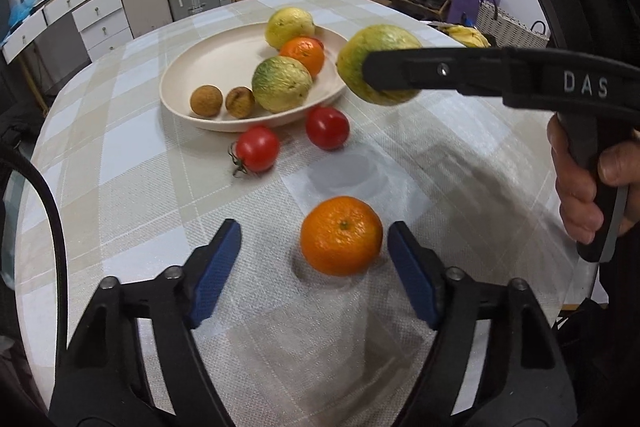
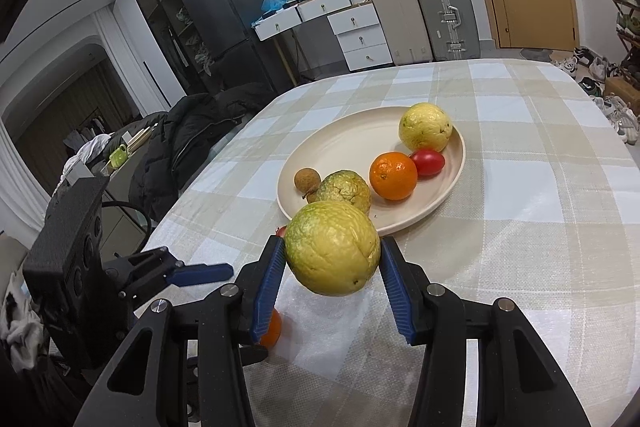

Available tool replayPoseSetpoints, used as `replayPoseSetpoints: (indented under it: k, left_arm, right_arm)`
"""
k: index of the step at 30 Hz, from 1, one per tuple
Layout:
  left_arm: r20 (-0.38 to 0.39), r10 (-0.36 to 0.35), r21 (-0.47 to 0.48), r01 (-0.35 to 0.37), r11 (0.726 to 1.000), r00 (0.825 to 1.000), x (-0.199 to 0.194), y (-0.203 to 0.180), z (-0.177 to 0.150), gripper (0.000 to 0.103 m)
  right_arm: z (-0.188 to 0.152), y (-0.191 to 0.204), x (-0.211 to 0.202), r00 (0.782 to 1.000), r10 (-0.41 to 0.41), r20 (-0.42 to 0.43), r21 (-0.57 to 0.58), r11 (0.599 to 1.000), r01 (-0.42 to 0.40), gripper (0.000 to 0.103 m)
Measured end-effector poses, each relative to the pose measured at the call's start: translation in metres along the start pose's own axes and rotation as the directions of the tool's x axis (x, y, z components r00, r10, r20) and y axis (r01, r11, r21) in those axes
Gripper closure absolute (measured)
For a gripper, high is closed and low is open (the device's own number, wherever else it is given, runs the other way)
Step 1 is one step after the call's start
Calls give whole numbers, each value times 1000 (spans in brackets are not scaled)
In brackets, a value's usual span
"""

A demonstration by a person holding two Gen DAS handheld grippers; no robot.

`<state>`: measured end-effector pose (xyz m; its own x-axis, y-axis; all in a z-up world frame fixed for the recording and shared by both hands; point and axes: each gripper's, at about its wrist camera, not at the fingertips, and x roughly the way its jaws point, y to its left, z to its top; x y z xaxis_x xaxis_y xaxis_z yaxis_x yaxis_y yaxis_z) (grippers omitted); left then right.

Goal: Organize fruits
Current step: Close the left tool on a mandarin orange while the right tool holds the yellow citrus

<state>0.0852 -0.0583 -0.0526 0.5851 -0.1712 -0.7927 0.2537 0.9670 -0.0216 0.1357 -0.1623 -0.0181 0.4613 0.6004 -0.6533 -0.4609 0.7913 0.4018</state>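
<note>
The cream plate [image 1: 180,83] rests on the checked tablecloth [image 1: 460,155] and serves as the landmark. On the plate lie two yellow-green guavas [image 1: 282,83], one mandarin [image 1: 303,54], two small brown longans [image 1: 206,101] and, in the right wrist view, a red tomato [image 2: 428,163] beside the mandarin. Just off the plate's near rim, two tomatoes [image 1: 257,149] sit on the cloth. Nearer than these, well apart from the plate, a second mandarin [image 1: 341,235] lies on the cloth between the blue pads of the left gripper [image 1: 314,267], whose jaws stand apart without touching it. The right gripper [image 2: 332,279] clamps a third guava [image 2: 333,247] in the air, before the plate's near rim.
</note>
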Motion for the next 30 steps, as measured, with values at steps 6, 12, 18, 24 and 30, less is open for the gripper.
replayPoseSetpoints:
  k: [6,12,18,24,30]
  left_arm:
    - [-8,-75,22,75,997,997,0,-6,-5,64]
    - [1,-66,13,66,998,998,-1,-5,-5,64]
    - [54,-50,-36,52,998,997,-11,8,0,64]
    - [140,-10,-99,25,995,990,-27,22,6,64]
    - [205,39,-146,-9,989,978,-40,29,11,64]
  right_arm:
    - [-1,-1,0,1000,-2,0,1,1000,2,54]
    - [-1,-3,-2,1000,-3,5,3,1000,3,54]
    - [-1,-6,-5,1000,-11,12,8,1000,11,54]
    - [-1,-8,-4,1000,-16,12,8,1000,16,54]
    - [-1,-8,-4,1000,-17,15,7,1000,17,54]
